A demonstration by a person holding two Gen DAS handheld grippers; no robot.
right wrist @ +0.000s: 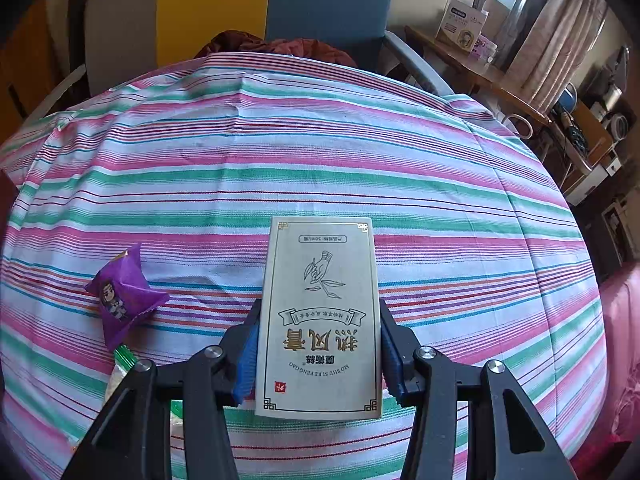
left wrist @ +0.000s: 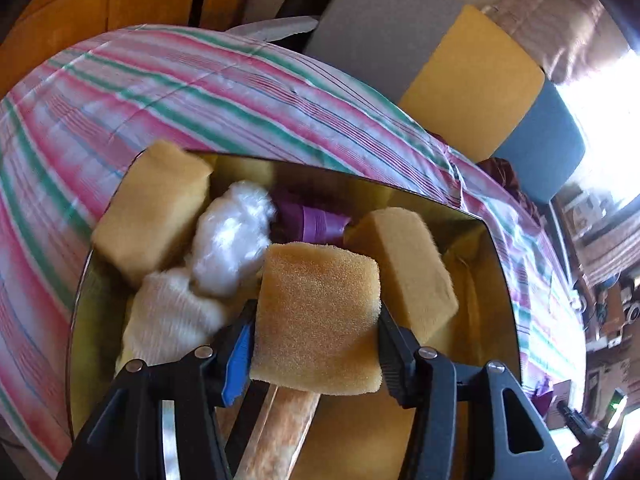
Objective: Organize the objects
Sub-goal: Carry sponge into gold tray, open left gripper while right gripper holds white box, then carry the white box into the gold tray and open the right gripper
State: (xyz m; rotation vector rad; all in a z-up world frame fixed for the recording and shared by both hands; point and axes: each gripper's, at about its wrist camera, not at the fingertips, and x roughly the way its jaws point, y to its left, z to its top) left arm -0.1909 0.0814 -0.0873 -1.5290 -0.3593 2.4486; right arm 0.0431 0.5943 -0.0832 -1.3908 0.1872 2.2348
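My left tongs (left wrist: 316, 340) grip a tan porous sponge block (left wrist: 318, 316) over the yellow box (left wrist: 496, 280); next, release. Right tongs (right wrist: 318, 344) clamp a cream printed carton (right wrist: 320, 320).

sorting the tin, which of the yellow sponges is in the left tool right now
The coarse-pored sponge at the front, between the left tool pads. The two smoother sponges, far left and right, lie loose in the tin.
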